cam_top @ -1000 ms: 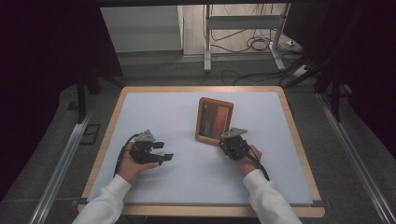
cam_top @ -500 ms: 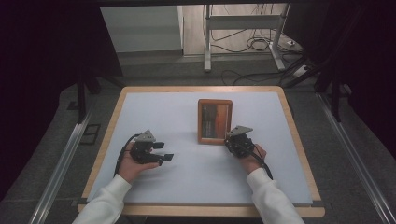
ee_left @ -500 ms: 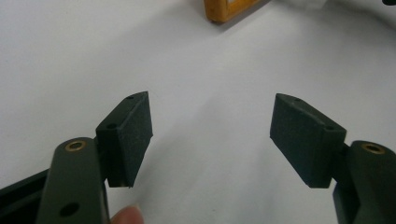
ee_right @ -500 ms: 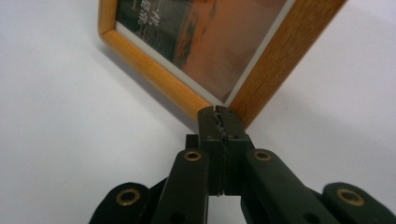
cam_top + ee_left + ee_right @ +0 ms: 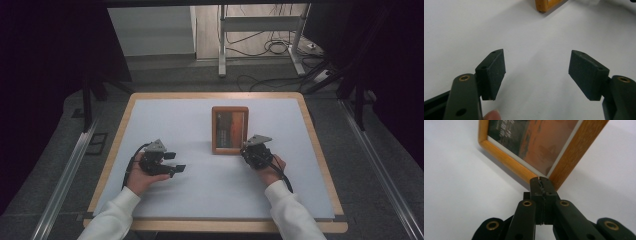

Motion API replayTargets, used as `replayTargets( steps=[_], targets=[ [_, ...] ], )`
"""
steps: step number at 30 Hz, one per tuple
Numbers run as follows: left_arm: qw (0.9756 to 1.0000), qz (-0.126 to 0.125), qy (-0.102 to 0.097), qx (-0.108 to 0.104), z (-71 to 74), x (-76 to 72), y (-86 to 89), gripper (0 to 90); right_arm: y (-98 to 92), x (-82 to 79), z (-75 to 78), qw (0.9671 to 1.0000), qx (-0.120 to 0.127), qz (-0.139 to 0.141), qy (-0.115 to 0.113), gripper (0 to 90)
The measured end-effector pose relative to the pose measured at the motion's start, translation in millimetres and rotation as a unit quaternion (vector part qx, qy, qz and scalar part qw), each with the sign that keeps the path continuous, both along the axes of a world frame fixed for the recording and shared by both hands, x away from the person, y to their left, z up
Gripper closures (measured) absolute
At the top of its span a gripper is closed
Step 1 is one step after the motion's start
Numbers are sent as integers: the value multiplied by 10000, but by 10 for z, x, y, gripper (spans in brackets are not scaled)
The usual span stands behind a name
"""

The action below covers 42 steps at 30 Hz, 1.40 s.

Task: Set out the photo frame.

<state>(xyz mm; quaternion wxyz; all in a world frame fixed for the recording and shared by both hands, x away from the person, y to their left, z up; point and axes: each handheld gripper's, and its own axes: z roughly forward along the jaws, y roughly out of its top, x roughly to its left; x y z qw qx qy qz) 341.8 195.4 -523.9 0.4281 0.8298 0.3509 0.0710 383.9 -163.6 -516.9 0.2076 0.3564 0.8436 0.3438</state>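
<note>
A wooden picture frame [image 5: 230, 130] with a dark orange picture sits on the white tabletop [image 5: 165, 120], right of the middle. My right gripper [image 5: 246, 150] is at the frame's near right corner. In the right gripper view its jaws [image 5: 541, 180] are pressed together with nothing between them, and their tip is at the frame's [image 5: 536, 142] corner. My left gripper [image 5: 175, 161] rests at the near left, well apart from the frame. Its fingers [image 5: 494, 72] stand wide open over bare table, and a corner of the frame [image 5: 546, 5] shows far ahead.
The white top has a wooden border [image 5: 120, 140]. Beyond the table's far edge, a metal stand [image 5: 260, 30] and loose cables [image 5: 270, 47] are on the floor. Metal rails [image 5: 65, 175] run along both sides.
The frame, askew a second ago, now sits square to the table edges. My right gripper has shifted slightly along with its corner. The left gripper has kept still.
</note>
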Motion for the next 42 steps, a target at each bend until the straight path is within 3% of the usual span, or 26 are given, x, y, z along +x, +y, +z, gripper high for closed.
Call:
replayTargets(
  steps=[8,15,21,24,28,31,36,42],
  targets=[
    [10000,-6,1,28,-9,-29,10,289,-86,-106,98,9998,116,54,-123,893],
    [10000,77,-40,36,10,-104,45,288,-321,-255,118,9994,309,51,-137,893],
    [10000,49,-44,34,11,-135,21,286,-573,-475,90,9982,599,54,41,880],
    [10000,58,-52,34,-3,-169,40,286,-692,-593,77,9965,810,66,175,814],
    [9999,99,-57,69,-32,-230,55,284,-839,-711,74,9934,1096,57,323,615],
    [9998,94,-95,158,-44,-279,46,281,-926,-815,54,9931,1140,6,284,492],
    [9994,93,-165,299,-56,-349,29,279,-1064,-969,31,9931,1148,-110,221,416],
    [9994,172,-177,250,-56,-365,46,278,-1120,-1009,9,9946,1010,-231,80,361]
  ],
)
